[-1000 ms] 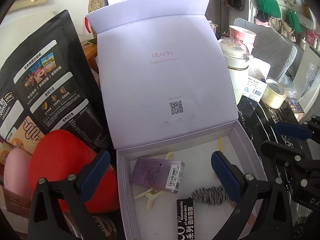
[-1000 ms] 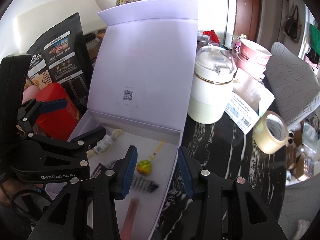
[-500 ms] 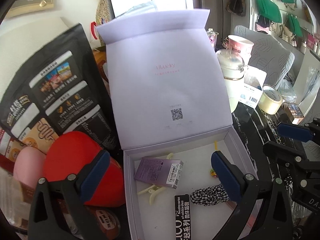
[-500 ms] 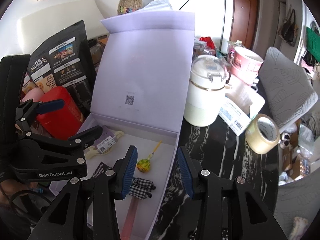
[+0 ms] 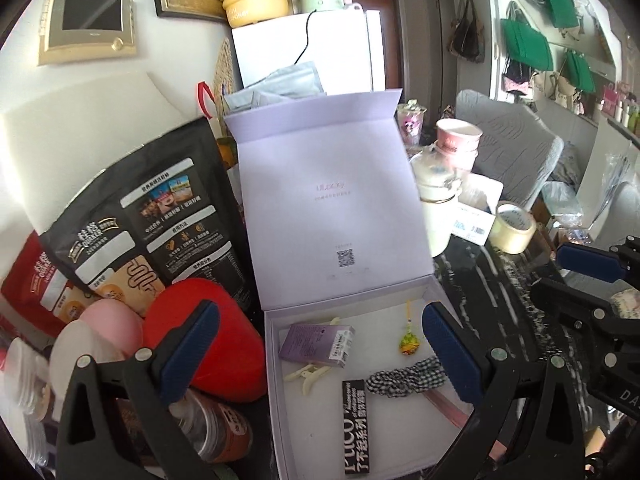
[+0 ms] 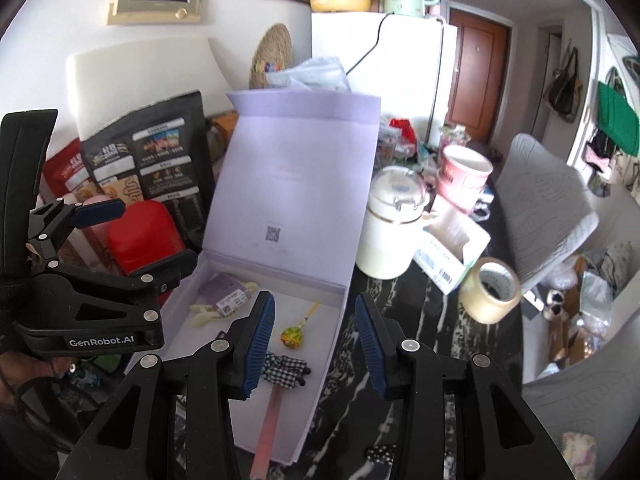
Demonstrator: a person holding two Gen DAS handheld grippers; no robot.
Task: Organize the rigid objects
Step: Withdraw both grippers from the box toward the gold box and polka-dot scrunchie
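Lilac box (image 5: 352, 432) stands open with the small things — a purple carton (image 5: 316, 345), a hair clip (image 5: 308, 374) — already inside; both grippers (image 5: 320, 344) (image 6: 314, 344) hang empty above, jaws apart; closing seems left.

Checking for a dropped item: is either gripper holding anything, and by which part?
Nothing is held. The left gripper and right gripper are both open and empty above the lavender box.

Left tongs (image 5: 320, 344): black plastic frame, triangular cut-outs, silver screws, ribbed blue pads (image 5: 188, 340). Right tongs (image 6: 314, 338): same build. White "GenRobot.AI" lettering on left tongs' side, seen from right wrist; black cable loop below lettering.
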